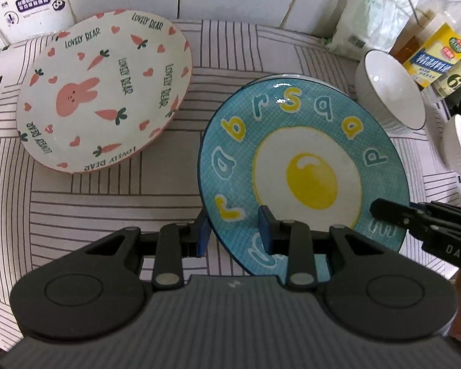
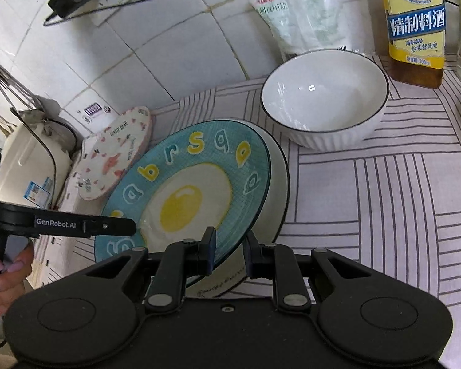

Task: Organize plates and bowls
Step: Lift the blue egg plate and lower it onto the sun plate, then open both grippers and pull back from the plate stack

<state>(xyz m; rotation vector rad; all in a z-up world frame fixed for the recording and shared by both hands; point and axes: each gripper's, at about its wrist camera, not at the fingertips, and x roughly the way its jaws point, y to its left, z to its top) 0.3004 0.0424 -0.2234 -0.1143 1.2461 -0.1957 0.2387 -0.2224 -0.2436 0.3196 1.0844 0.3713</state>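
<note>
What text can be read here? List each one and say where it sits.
"LOVELY BEAR": pink rabbit plate
"a b r s a a p": loose letters ringing the blue egg plate
"GenRobot.AI": left claw
"DAS": right claw
"精制料酒": yellow bottle
White box sticker, white bag: too blurred.

"LOVELY BEAR" on bunny plate (image 1: 104,95), "GenRobot.AI" on left gripper (image 2: 76,224), "DAS" on right gripper (image 1: 430,230)
</note>
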